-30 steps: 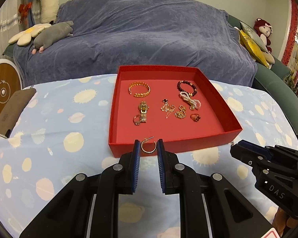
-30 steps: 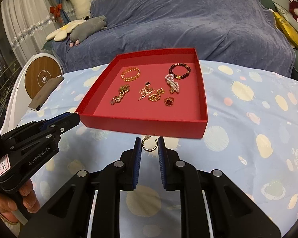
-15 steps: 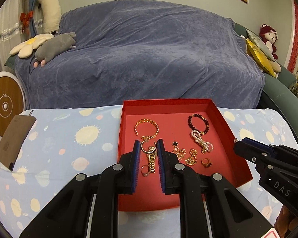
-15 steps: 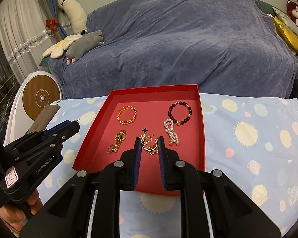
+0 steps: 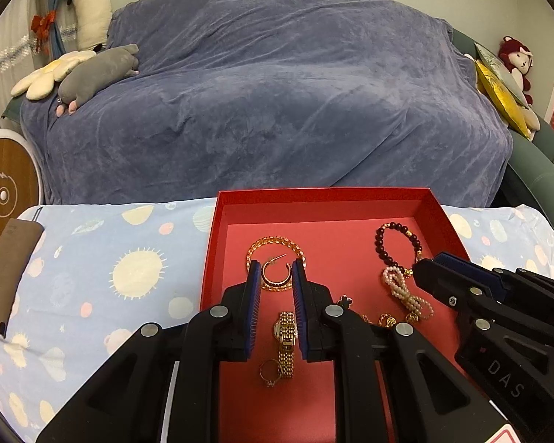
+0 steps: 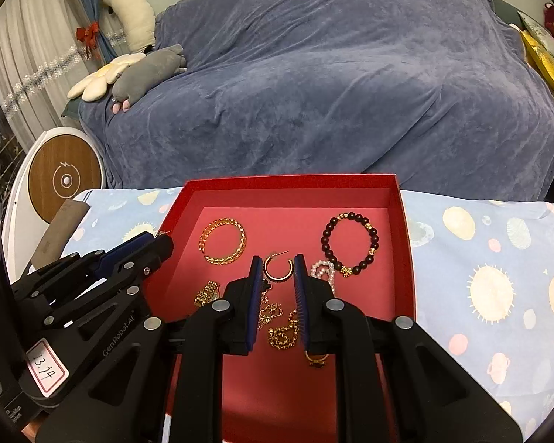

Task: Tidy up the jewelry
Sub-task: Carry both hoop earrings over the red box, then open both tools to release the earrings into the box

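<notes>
Pinching a hoop earring each – left gripper (image 5: 276, 277) its hoop (image 5: 276, 272), right gripper (image 6: 278, 272) its own (image 6: 278, 268) – above the red tray (image 6: 406, 243).

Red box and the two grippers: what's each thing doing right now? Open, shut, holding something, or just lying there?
Red box: open, no lid on it.
Left gripper: shut on gold hoop earring, above the box.
Right gripper: shut on other hoop earring, above the box.
Gold chain bracelet: lying flat in the box.
Dark bead bracelet: lying flat in the box.
Gold watch: lying flat in the box.
</notes>
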### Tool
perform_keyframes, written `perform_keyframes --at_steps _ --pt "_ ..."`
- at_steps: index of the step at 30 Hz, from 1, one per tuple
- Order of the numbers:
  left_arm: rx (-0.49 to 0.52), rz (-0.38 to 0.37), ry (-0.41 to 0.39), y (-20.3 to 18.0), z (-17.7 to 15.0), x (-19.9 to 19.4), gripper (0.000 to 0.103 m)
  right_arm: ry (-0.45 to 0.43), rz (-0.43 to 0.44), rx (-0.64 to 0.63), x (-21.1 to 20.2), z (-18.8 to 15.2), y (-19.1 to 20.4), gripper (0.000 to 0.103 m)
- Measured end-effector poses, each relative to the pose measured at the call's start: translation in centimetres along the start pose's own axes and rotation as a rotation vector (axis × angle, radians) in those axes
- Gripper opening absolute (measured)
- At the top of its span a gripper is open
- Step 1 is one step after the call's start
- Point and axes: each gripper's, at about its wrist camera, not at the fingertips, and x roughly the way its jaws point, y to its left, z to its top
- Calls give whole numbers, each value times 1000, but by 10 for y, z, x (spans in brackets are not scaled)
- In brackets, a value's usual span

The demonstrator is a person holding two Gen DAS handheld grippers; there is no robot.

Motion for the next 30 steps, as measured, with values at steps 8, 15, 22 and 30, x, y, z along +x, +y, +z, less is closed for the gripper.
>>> perform_keyframes --at_steps 8,15,22,30 --pt "-5 7 45 1 6 29 14 45 -4 14 28 10 -7 16" --pt "-14 20 64 2 6 39 17 65 -6 -12 37 11 -3 17" --pt "-16 46 44 2 7 33 39 49 -12 -3 30 12 -1 18" --pt "-5 60 25 -3 4 8 41 26 -9 -11 2 4 3 18"
